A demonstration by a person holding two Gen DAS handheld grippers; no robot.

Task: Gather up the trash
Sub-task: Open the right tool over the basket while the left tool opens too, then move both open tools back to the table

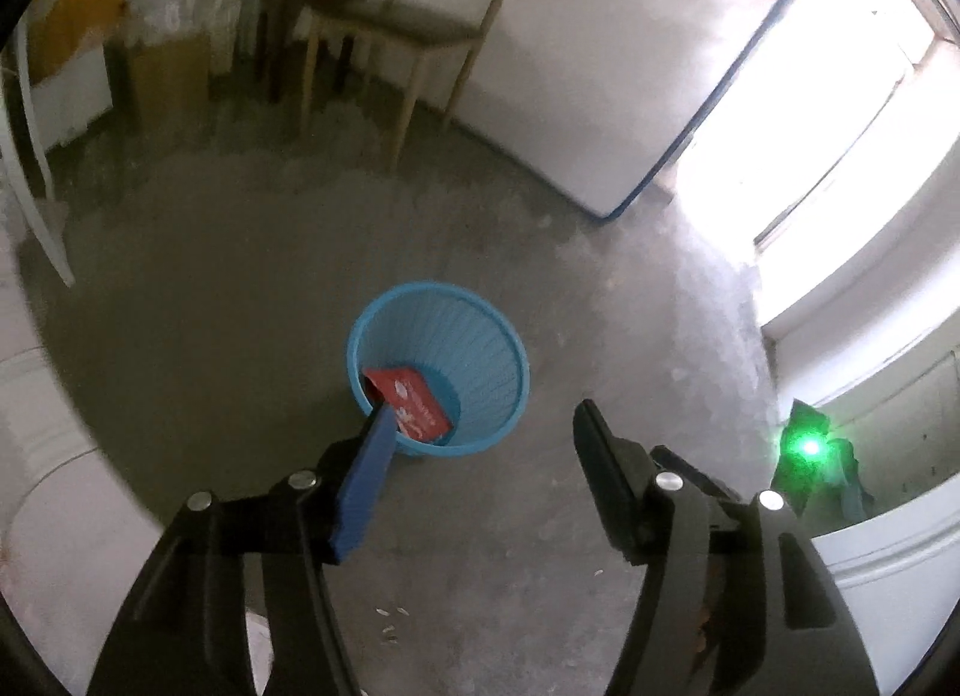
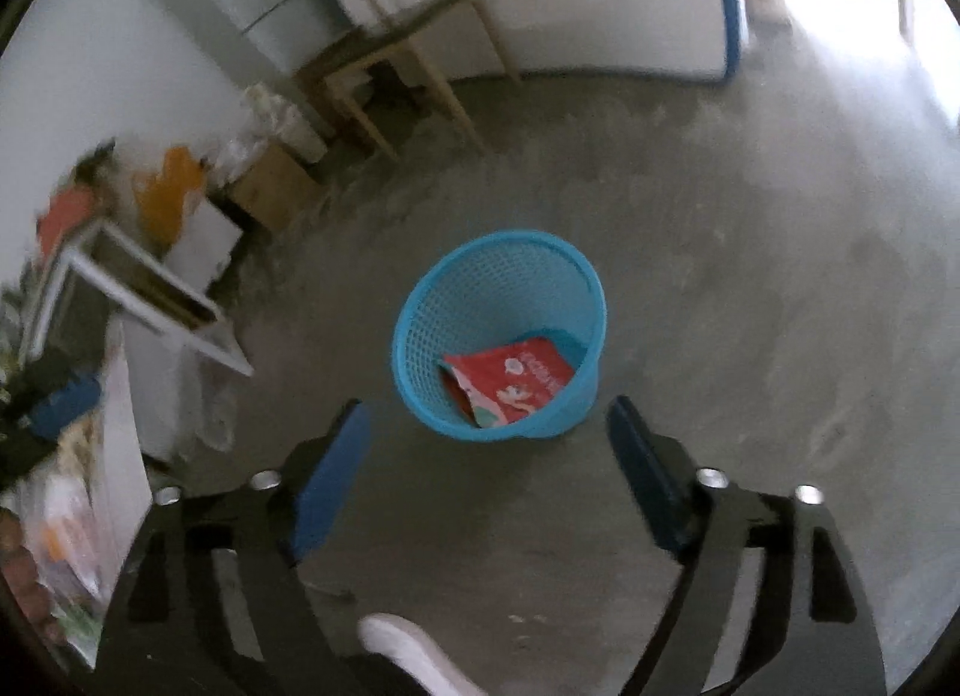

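A blue mesh waste basket (image 1: 480, 336) stands on the grey concrete floor, and it also shows in the right wrist view (image 2: 474, 282). A red printed packet (image 1: 414, 402) lies inside it, seen in the right wrist view too (image 2: 516, 384). My left gripper (image 1: 483, 414) is open and empty, held above the basket's near rim. My right gripper (image 2: 489, 414) is open and empty, also held above the basket's near side.
A wooden chair (image 1: 420, 30) stands by the far wall, with a cardboard box (image 1: 171, 72) and clutter to its left. A white door with a blue edge (image 1: 648, 96) opens on bright light. Small scraps (image 1: 390, 621) lie on the floor near me. A white frame (image 2: 162, 300) leans at left.
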